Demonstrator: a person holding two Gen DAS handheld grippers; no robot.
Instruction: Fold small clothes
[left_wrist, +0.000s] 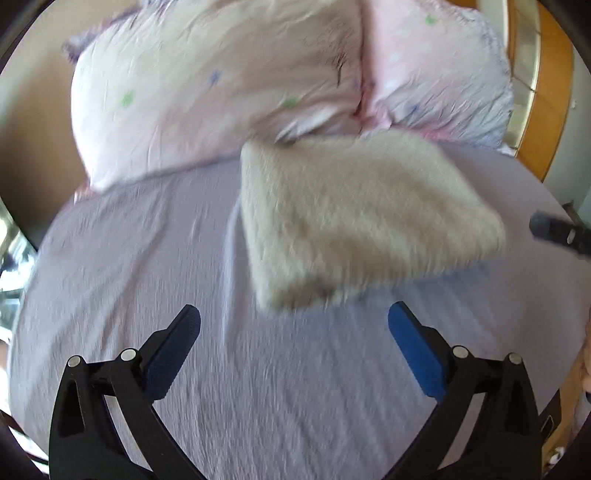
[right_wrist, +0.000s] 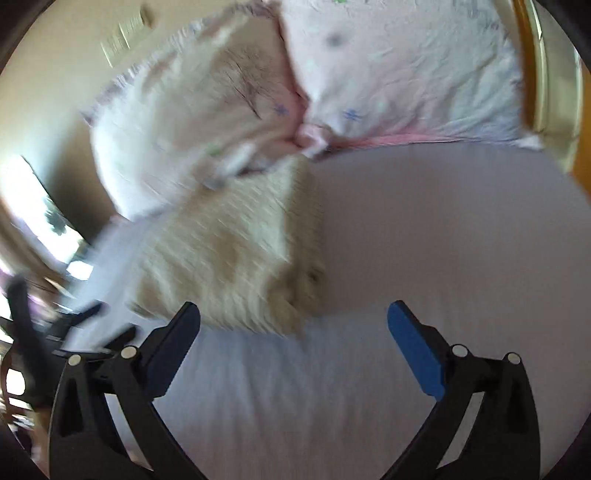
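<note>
A cream fluffy garment (left_wrist: 362, 218) lies folded into a compact rectangle on the lilac bed sheet (left_wrist: 147, 258), just below the pillows. My left gripper (left_wrist: 293, 317) is open and empty, held above the sheet just short of the garment's near corner. The right gripper's finger tip (left_wrist: 554, 230) shows at the right edge of the left wrist view. In the right wrist view the garment (right_wrist: 229, 251) lies ahead and to the left. My right gripper (right_wrist: 293, 317) is open and empty, close to the garment's near edge. Both views are motion-blurred.
Two pale pink pillows with small star prints (left_wrist: 207, 85) (left_wrist: 436, 74) lie at the head of the bed. A wooden headboard (left_wrist: 550, 96) runs along the right. The left gripper's black frame (right_wrist: 22, 317) shows at the left edge of the right wrist view. The sheet (right_wrist: 443, 229) stretches right of the garment.
</note>
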